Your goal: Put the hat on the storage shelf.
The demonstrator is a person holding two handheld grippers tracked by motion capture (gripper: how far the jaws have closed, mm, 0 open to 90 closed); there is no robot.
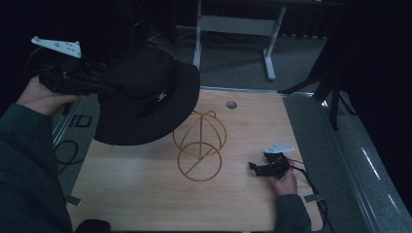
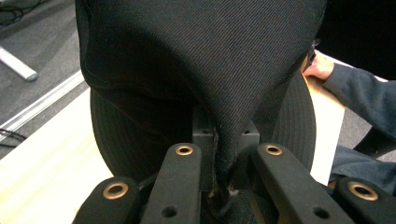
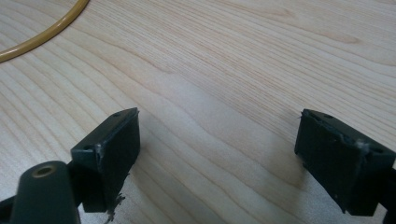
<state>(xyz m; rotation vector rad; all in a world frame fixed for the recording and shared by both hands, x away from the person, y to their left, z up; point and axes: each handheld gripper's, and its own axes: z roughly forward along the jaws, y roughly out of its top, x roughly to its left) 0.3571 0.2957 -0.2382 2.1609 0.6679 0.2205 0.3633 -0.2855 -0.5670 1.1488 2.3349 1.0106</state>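
A black bucket hat [image 1: 148,97] with a small white logo hangs in the air over the table's left rear. My left gripper [image 1: 97,80] is shut on its fabric, and the left gripper view has the cloth [image 2: 205,70] pinched between the jaws. Right of the hat stands a gold wire hat stand [image 1: 200,145] on the wooden table [image 1: 145,194], its round base flat on the top. My right gripper [image 1: 255,167] rests low on the table right of the stand, open, with bare wood between its fingers [image 3: 112,154]. A curve of the stand's gold ring [image 3: 42,32] crosses that view's top left.
A small grey round cap [image 1: 231,104] sits in the table near its back edge. Grey desk legs [image 1: 269,53] stand on the carpet behind. A metal rail [image 1: 350,160] runs along the floor to the right. A sleeve and hand [image 2: 355,88] lie beyond the hat.
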